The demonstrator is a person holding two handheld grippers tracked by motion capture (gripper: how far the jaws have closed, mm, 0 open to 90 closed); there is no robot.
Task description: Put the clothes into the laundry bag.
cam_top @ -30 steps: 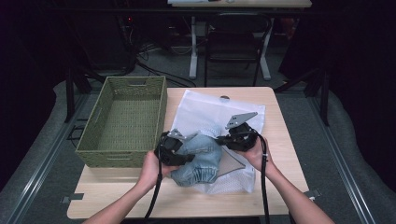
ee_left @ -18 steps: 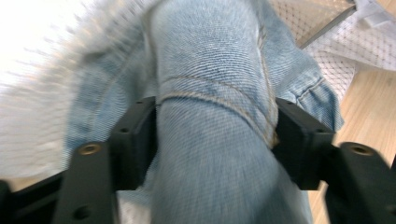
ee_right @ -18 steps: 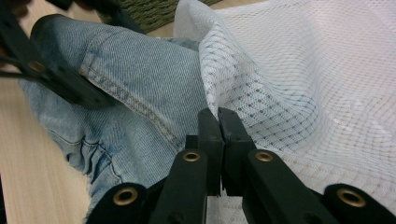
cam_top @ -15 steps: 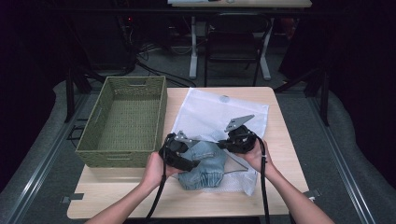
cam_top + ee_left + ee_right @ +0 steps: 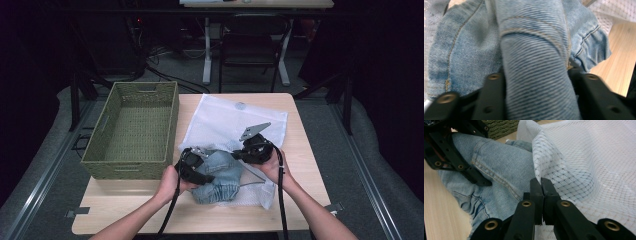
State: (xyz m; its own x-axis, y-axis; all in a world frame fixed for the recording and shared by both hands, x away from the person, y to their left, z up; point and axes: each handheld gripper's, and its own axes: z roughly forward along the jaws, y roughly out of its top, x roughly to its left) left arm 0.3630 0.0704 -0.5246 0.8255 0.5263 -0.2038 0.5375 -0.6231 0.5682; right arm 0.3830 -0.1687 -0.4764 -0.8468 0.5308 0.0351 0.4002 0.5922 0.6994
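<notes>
Because the denim garment [image 5: 220, 175] is soft, thick and limp, it will likely sag and bunch wherever it is unsupported, so a deep bite on a doubled fold or a stitched seam should hold better than a nip at a loose edge. It lies crumpled at the near mouth of the white mesh bag [image 5: 235, 122] on the worktop [image 5: 300, 150]. The left gripper [image 5: 534, 82] has a fat roll of denim between its fingers, which have just been closing on it. The right gripper [image 5: 541, 187] has its fingers pressed together on the bag's thin mesh edge, which looks light and slippery. A woven basket [image 5: 132, 127] stands beside the bag.
</notes>
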